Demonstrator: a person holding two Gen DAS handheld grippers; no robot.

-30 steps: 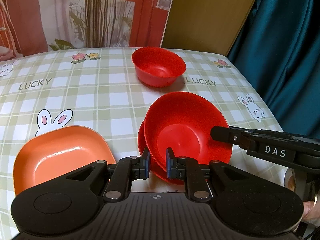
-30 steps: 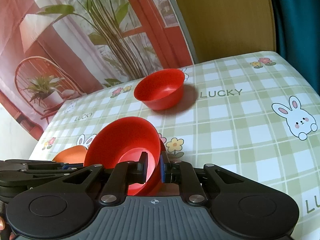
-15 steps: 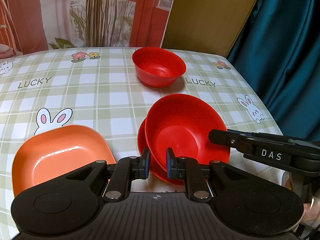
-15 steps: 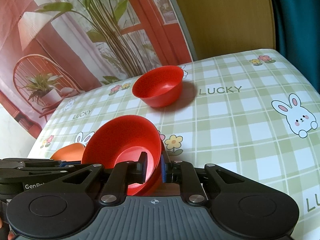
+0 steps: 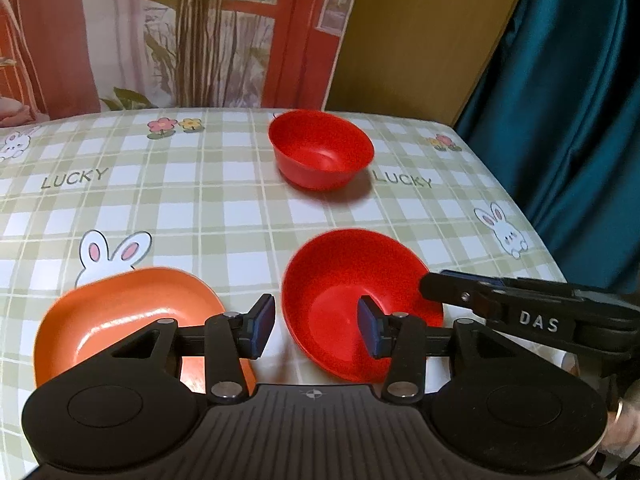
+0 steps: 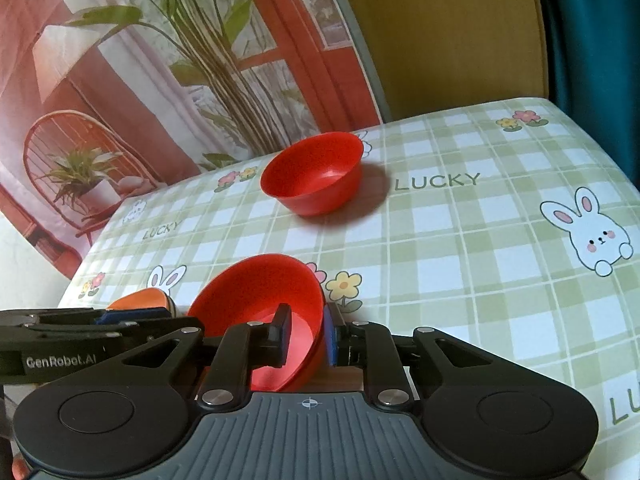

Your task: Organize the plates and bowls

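Note:
A red bowl (image 5: 352, 300) sits tilted near the table's front edge; it also shows in the right wrist view (image 6: 260, 300). My left gripper (image 5: 316, 330) is open, its pads on either side of the bowl's near rim without gripping. My right gripper (image 6: 306, 338) is shut on this bowl's right rim, one finger inside and one outside. A second red bowl (image 5: 320, 154) stands upright farther back, also in the right wrist view (image 6: 314, 172). An orange square plate (image 5: 120, 316) lies at the front left, a sliver of it in the right wrist view (image 6: 140, 300).
The table has a green plaid cloth (image 5: 200, 208) with rabbits and "LUCKY" print. Its right edge borders a teal curtain (image 5: 568, 100). A printed backdrop (image 5: 160, 32) and a wooden panel (image 5: 420, 32) stand behind the far edge.
My left gripper has opened and let go of the red bowl's near rim. The bowl has tilted and shifted right, still held by my right gripper. The red dish seen under it earlier no longer shows.

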